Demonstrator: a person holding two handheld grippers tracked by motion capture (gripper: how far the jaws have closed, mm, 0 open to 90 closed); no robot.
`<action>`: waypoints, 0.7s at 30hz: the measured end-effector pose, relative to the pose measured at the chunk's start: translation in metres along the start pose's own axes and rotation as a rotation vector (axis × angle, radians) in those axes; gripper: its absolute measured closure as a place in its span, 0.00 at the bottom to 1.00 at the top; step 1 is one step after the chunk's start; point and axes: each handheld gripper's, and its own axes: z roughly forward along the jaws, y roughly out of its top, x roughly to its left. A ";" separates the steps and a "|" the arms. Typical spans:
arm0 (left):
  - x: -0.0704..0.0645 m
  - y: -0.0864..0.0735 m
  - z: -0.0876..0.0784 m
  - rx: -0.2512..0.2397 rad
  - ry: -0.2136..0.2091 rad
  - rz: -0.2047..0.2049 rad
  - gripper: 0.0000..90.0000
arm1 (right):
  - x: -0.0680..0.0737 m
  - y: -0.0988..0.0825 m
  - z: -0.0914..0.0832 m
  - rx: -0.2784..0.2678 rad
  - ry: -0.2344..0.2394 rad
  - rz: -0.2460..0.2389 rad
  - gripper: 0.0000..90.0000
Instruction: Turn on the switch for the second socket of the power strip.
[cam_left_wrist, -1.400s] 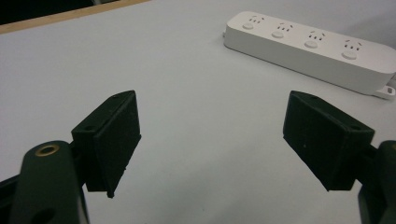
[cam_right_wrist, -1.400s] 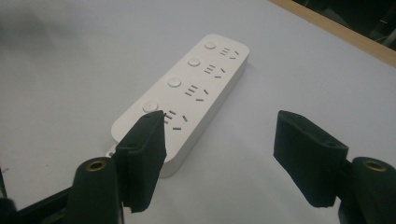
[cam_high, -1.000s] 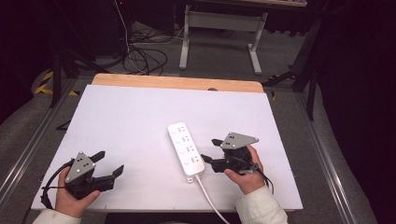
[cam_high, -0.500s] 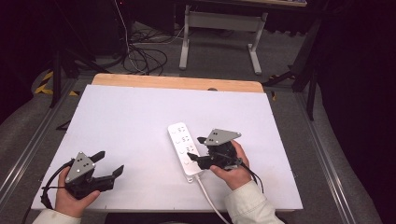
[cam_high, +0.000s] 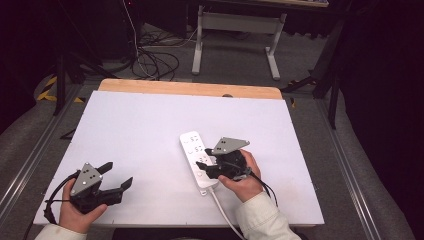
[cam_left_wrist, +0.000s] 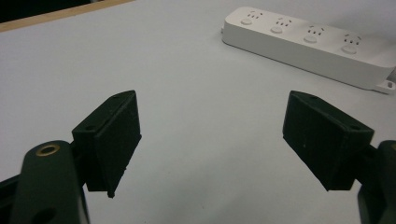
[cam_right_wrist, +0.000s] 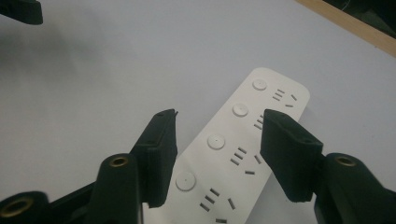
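The work surface is a white tabletop (cam_high: 150, 130) with a bare wooden strip (cam_high: 190, 89) along its far edge, well beyond the grippers. Grey metal rails (cam_high: 30, 160) run along both sides of the table, outboard of each gripper. The floor (cam_high: 235, 60) is grey carpet. On the floor past the far edge, black cables (cam_high: 150, 62) lie in loose coils, beside a grey metal stand (cam_high: 235, 25) with two legs. Yellow-and-black hazard tape (cam_high: 50, 90) marks the floor at far left. The surroundings are dark; light falls mainly on the tabletop.
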 end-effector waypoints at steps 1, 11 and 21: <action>0.000 0.000 0.000 0.001 0.001 0.006 0.22 | 0.000 0.000 0.000 0.000 0.000 0.000 0.59; 0.000 0.000 0.000 0.001 0.003 0.006 0.22 | -0.003 -0.003 0.009 -0.047 0.002 0.049 0.98; 0.000 0.000 0.000 0.000 0.003 0.001 0.22 | -0.002 -0.008 0.029 -0.001 0.027 0.050 1.00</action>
